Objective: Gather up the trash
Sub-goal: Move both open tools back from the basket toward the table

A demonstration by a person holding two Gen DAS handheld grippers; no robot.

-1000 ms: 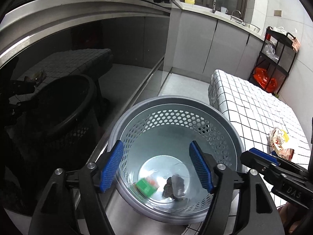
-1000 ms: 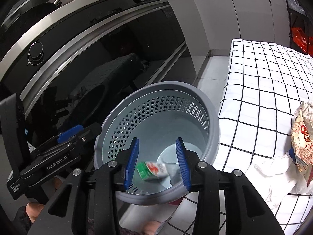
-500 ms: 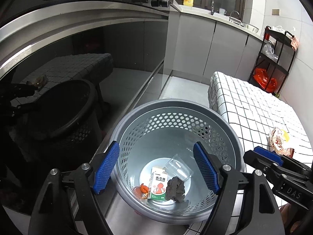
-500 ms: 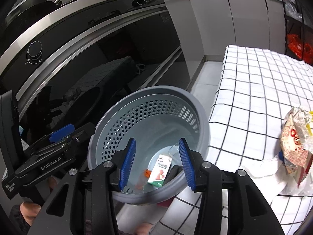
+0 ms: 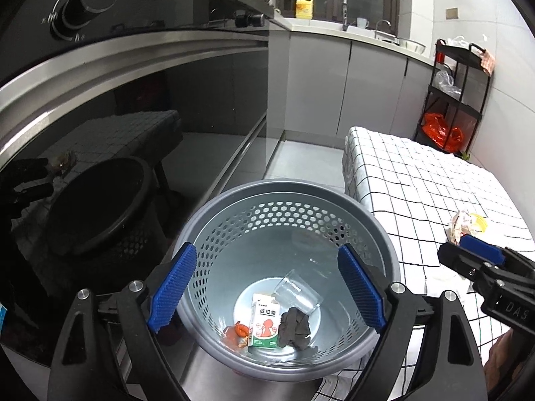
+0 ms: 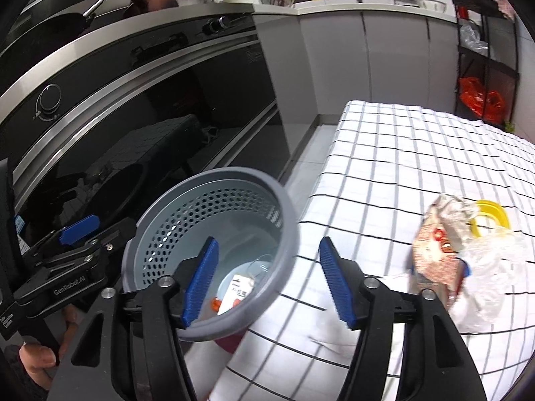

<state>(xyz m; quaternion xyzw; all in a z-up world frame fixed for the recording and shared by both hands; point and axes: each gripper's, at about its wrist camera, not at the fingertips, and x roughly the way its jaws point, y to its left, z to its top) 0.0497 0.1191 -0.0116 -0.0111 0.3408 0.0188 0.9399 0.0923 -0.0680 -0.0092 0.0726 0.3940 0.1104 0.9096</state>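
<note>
1. The step in hand looks like the turn from the drop-off to the next pickup. Both grippers' jaws have just been opening, and nothing is between either pair.
2. The left gripper [image 5: 267, 289] stands wide apart and empty over the grey perforated bin [image 5: 378, 230]. It has no job here beyond keeping clear of the rim, so hold it level and out of the right gripper's way.
3. Trash already lies on the bin's floor: a small carton [image 5: 265, 320], a clear plastic cup [image 5: 296, 295], a dark crumpled wad [image 5: 296, 325] and an orange scrap [image 5: 238, 329].
4. The right gripper [image 6: 267, 282] is parted about halfway to wide and carries nothing. Its left jaw hangs above the bin's mouth and its right jaw above the checked cloth on the worktop [image 6: 394, 153].
5. The next target is probably the crumpled snack wrapper [image 6: 441, 234], lying on the cloth well to the right of the right gripper and a little beyond it. A yellow ring-shaped lid [image 6: 491, 214] lies touching or just behind it, and crumpled white plastic [image 6: 495, 267] lies beside it.
6. To do it well, swing right, clear the bin rim first, then come down with the jaws straddling the wrapper's narrow bulk.
7. Take care not to pinch the cloth, since a snagged fold could drag everything along.
</note>
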